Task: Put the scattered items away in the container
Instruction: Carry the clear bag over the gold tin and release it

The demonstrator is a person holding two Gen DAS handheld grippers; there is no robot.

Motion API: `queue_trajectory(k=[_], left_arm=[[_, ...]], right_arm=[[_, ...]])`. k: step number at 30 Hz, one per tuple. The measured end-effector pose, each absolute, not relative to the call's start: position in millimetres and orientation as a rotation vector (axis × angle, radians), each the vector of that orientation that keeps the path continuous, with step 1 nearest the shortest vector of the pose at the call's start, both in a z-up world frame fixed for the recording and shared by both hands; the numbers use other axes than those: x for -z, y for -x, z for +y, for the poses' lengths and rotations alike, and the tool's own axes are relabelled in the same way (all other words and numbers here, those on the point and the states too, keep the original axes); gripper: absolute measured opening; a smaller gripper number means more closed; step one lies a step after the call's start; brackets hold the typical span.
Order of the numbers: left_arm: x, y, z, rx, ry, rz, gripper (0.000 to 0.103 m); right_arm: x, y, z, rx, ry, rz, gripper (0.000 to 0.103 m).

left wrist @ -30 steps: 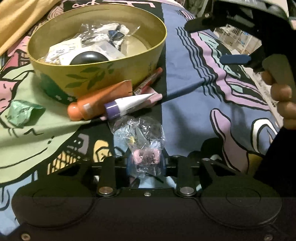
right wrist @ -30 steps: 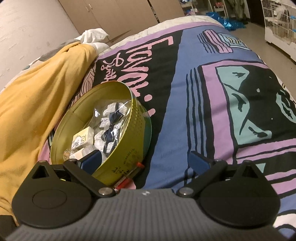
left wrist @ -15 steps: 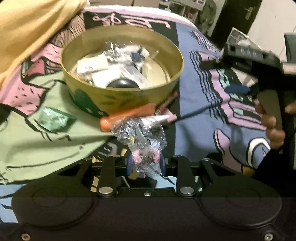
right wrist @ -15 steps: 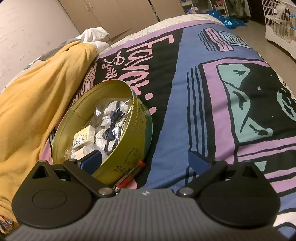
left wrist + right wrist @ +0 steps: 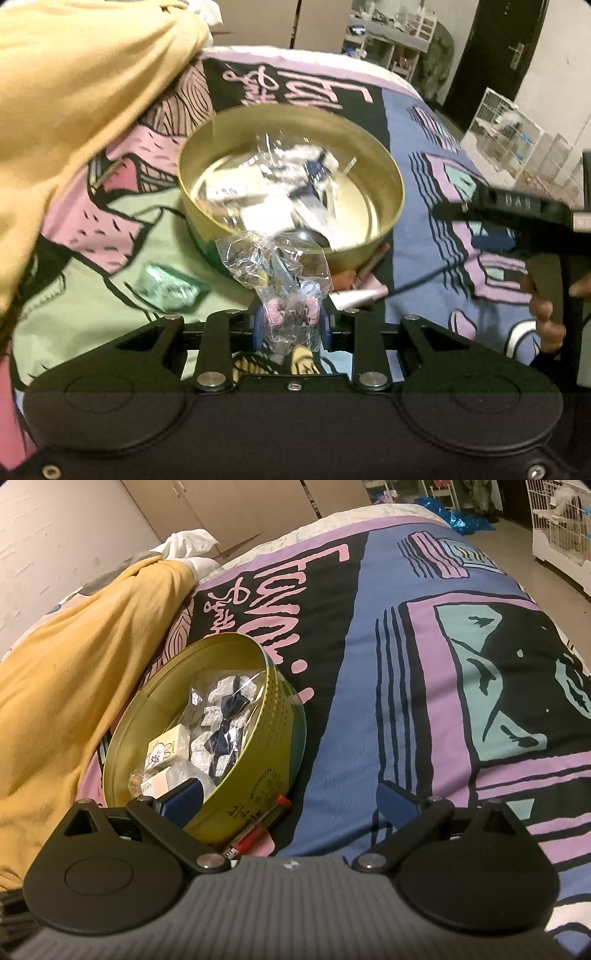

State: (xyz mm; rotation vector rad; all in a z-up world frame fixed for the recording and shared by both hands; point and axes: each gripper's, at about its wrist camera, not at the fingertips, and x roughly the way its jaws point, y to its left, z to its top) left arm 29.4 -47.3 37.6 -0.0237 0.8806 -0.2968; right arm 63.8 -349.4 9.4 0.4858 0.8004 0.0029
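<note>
Since the earlier frames your left gripper (image 5: 290, 325) has risen with its load, and the round tin (image 5: 384, 221) now sits near the centre of the left wrist view instead of the upper left. Your right gripper (image 5: 291, 801) has not shifted.

The clear plastic packet (image 5: 280, 273), with a pink item inside, is clamped between the blue pads (image 5: 258, 326) of the left gripper at the lower centre of that view. The packet's crumpled top overlaps the near rim of the tin in the picture; whether it touches the rim cannot be told.

The tin stands open on the patterned bedspread (image 5: 417, 125). It already holds wrapped items and a small box (image 5: 164, 751) printed with a rabbit. Its right half is barer than its left half.

Against the tin's near wall lie a red pen (image 5: 255, 834) and a white tube (image 5: 360, 295). A green foil packet (image 5: 170, 288) lies apart at the left centre of the left wrist view. A yellow blanket (image 5: 74, 664) crowds the tin's left side, filling the upper left of both views.

The right gripper's jaws stand wide apart with nothing between them; one blue finger overlaps the tin's near rim, the other is over the bedspread. The bedspread at the right of the right wrist view is open room.
</note>
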Motion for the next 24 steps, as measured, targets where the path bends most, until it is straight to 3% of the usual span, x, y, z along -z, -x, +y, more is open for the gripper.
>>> queue_trajectory(k=[24], left_arm=[[-98.2, -80.3, -56.1, 0.293, -0.024, 0.763, 0.026]], right_arm=[[-6.3, -65.8, -346.9, -0.017, -0.474, 0.821, 0.103]])
